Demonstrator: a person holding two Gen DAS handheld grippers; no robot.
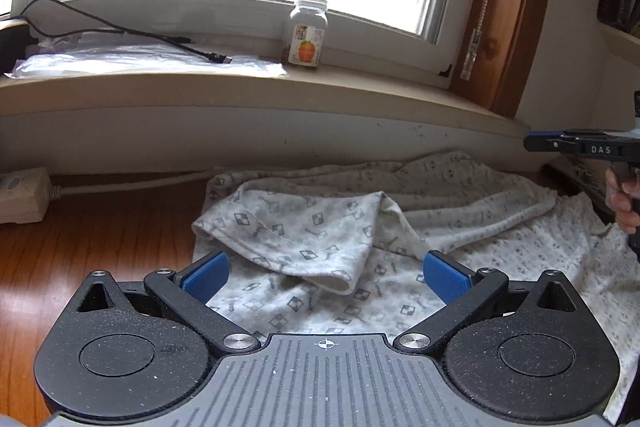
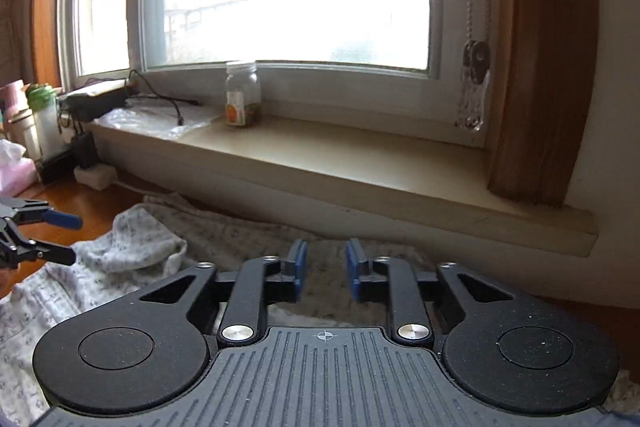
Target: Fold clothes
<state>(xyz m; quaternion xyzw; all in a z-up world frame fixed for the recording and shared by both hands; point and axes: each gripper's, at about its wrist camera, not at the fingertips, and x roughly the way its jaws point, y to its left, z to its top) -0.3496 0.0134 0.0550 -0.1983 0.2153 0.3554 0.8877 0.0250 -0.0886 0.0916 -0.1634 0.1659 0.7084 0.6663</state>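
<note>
A white garment with a grey checked print (image 1: 316,227) lies crumpled on the wooden table (image 1: 100,243), one sleeve folded over its middle. My left gripper (image 1: 325,275) hovers just above its near part, blue pads (image 1: 206,275) spread wide with nothing between them. In the right wrist view the same garment (image 2: 132,243) spreads to the left and under my right gripper (image 2: 327,269), whose jaws stand a small gap apart and hold nothing. The left gripper (image 2: 60,237) shows open at that view's left edge. The right gripper (image 1: 576,145), with a hand below it, enters the left wrist view from the right.
A window sill (image 1: 280,83) runs behind the table and carries a clear jar (image 1: 306,33), a black cable (image 1: 180,43) and a plastic bag (image 1: 140,61). A white power strip (image 1: 22,193) lies at the left. A brown curtain (image 2: 536,67) hangs at the right. Bottles (image 2: 42,115) stand far left.
</note>
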